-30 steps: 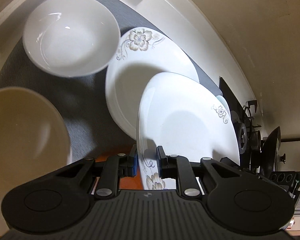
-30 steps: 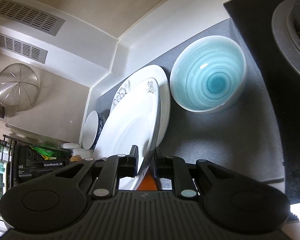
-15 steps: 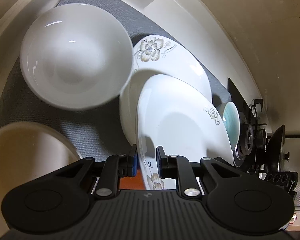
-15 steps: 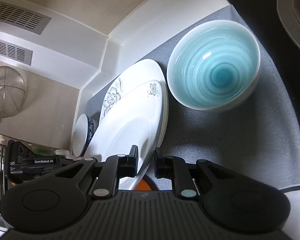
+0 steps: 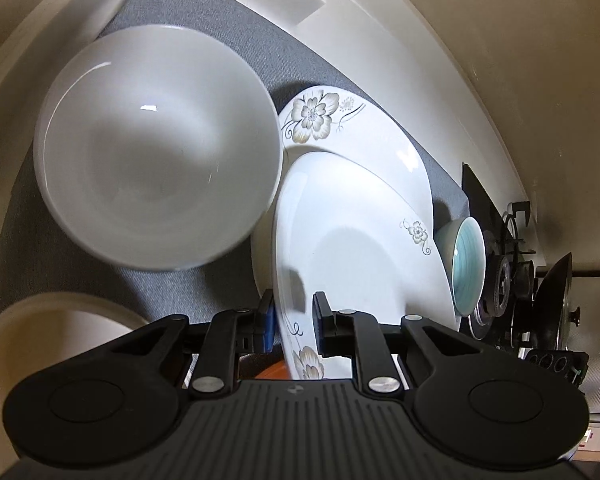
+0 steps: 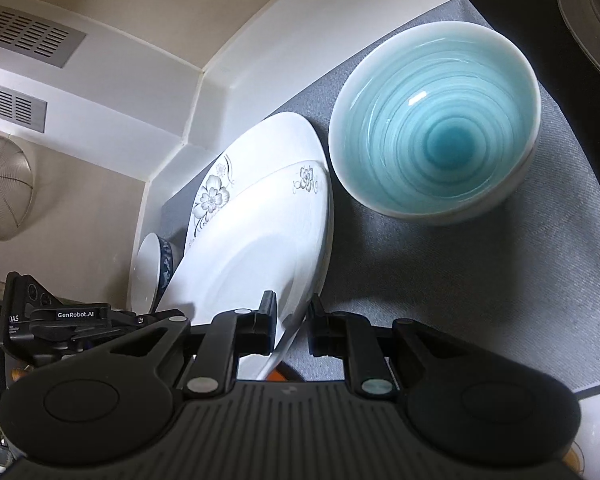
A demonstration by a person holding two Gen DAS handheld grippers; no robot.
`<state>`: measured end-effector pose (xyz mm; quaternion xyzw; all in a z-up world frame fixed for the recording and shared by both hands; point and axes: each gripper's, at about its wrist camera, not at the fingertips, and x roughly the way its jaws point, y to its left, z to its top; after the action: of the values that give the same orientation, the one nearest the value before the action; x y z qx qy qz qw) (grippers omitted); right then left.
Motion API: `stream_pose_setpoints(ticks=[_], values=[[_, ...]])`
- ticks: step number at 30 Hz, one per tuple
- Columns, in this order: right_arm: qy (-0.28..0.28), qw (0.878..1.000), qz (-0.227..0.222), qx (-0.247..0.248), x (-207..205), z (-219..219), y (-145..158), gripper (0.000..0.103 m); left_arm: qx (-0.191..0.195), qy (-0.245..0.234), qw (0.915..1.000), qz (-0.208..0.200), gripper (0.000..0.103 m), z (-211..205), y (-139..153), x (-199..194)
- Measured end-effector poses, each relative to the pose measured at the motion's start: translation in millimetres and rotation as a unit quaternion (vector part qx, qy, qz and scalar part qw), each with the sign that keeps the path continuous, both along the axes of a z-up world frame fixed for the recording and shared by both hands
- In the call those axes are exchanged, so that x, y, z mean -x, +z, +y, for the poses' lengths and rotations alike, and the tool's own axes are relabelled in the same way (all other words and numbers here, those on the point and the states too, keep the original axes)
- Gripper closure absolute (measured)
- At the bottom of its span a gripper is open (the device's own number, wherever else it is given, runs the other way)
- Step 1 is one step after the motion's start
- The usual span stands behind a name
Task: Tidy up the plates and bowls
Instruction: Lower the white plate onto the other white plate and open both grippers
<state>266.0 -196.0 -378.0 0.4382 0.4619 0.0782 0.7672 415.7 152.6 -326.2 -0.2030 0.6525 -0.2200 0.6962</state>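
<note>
Both grippers hold one white plate with grey flower prints [image 5: 352, 256], one at each side of its rim. My left gripper [image 5: 294, 322] is shut on its near rim. My right gripper [image 6: 290, 322] is shut on the opposite rim of this plate [image 6: 256, 264]. The held plate hovers low and tilted over a larger flowered plate [image 5: 364, 132] lying on the grey mat [image 5: 220, 40]; this larger plate also shows in the right wrist view [image 6: 236, 168]. A white bowl [image 5: 156, 184] stands left of the plates. A blue swirled bowl [image 6: 436, 128] stands right of them.
A cream bowl [image 5: 48, 332] sits at the near left. A small blue-patterned bowl [image 6: 150, 268] lies beyond the plates. A gas stove with a burner [image 5: 504, 280] borders the mat on the right. White counter walls [image 5: 340, 8] close the back.
Both grippers have lowered with the held plate toward the larger plate on the mat. The white bowl and the blue bowl loom larger in view.
</note>
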Motion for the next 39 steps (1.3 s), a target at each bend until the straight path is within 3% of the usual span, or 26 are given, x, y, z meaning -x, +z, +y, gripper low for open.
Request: stream_pose_setpoints(ticks=[8,17,21,24,30,32,35,37,39], values=[[-0.024,0.999,-0.013,0.017,0.5,-4.2,2.4,0.086,-0.011,0.002,0.9999,0.000,0.084,-8.2,-3.4,-0.6],[-0.037,0.999,0.009,0.019,3.2,-2.2,-1.3,0.090,0.050,0.045,0.9964,0.052,0.084,13.3,-18.4,1.5],[-0.045,0.999,0.010,0.022,3.9,-0.1,-1.9,0.090,0.045,0.040,0.9968,0.053,0.083,17.0,-15.3,11.8],[-0.052,0.998,0.011,0.021,4.7,1.0,-2.4,0.091,0.063,0.041,0.9950,0.065,0.083,19.6,-16.7,22.4],[-0.059,0.998,0.018,0.023,6.1,1.6,-1.4,0.091,0.067,0.032,0.9954,0.062,0.083,7.9,-17.5,38.0],[-0.063,0.998,0.025,0.017,6.3,-0.3,-2.4,0.091,0.047,0.034,0.9972,0.047,0.086,3.4,-15.9,40.0],[-0.077,0.996,0.046,0.001,6.5,-3.6,-4.7,0.083,0.046,0.040,0.9976,0.034,0.087,4.1,-14.0,42.2],[-0.065,0.996,0.053,0.003,9.6,-0.6,-1.6,0.082,0.043,0.041,0.9978,0.030,0.087,5.8,-12.7,43.7],[-0.052,0.997,0.055,0.010,16.0,6.6,5.4,0.074,0.044,0.044,0.9975,0.032,0.088,6.7,-13.0,43.1]])
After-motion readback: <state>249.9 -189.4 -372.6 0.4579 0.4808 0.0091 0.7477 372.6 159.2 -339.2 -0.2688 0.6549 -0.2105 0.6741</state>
